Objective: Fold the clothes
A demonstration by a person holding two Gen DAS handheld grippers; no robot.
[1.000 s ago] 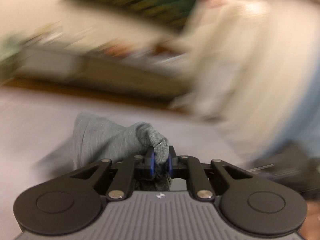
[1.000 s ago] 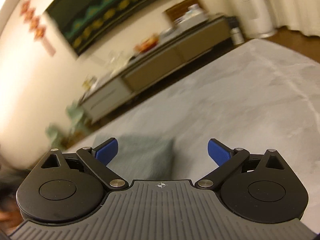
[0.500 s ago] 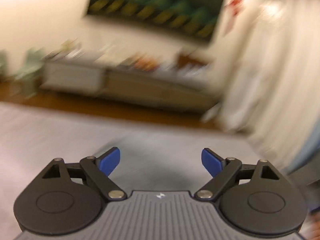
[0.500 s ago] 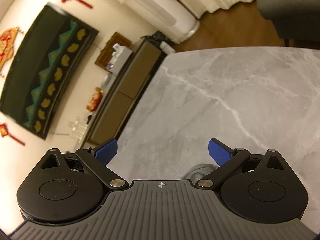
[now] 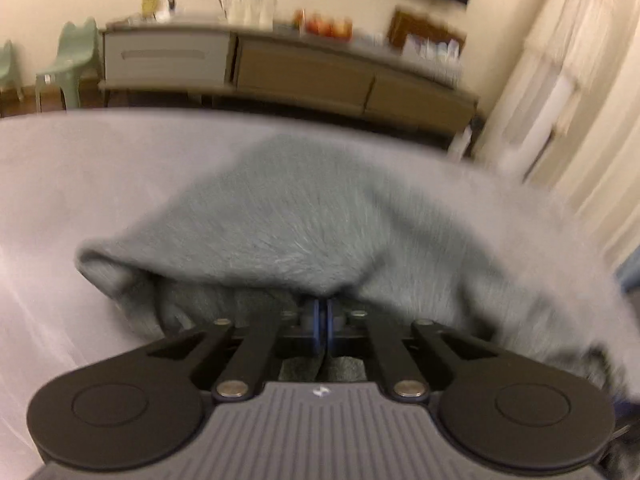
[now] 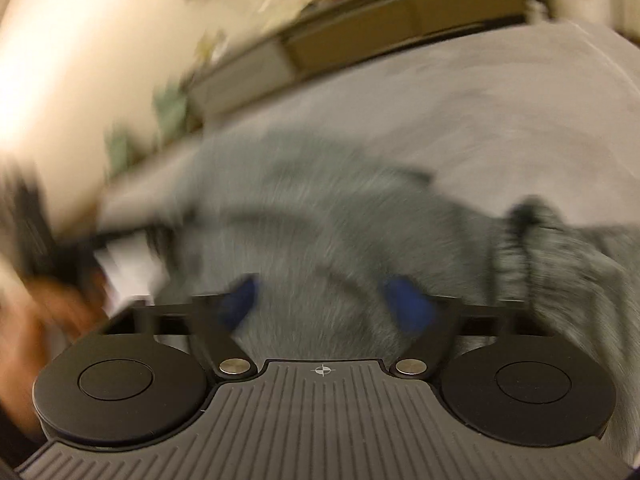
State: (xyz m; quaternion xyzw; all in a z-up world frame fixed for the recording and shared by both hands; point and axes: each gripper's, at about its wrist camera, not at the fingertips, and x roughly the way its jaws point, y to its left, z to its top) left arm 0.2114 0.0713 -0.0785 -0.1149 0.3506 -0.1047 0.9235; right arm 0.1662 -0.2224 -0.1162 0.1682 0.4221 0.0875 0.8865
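Note:
A grey fleecy garment [image 5: 304,220] lies bunched on the pale grey table [image 5: 80,176]. My left gripper [image 5: 322,312] is shut on an edge of it, and the fabric lifts up and drapes forward over the fingertips. In the blurred right wrist view the same garment [image 6: 320,232] fills the middle, with a ribbed cuff [image 6: 528,236] at the right. My right gripper [image 6: 324,304] is open just above the cloth, its blue pads [image 6: 240,300] standing apart with fabric showing between them but not pinched.
A long low sideboard [image 5: 296,72] with bottles and fruit runs along the back wall, with green chairs [image 5: 68,64] to its left. Pale curtains [image 5: 592,92] hang at the right. A blurred hand [image 6: 44,320] and a dark object sit at the left edge of the right wrist view.
My left gripper let go of the cloth half a second ago and has shut on the garment again. My right gripper swung from bare table back over the garment, its fingers now closer together.

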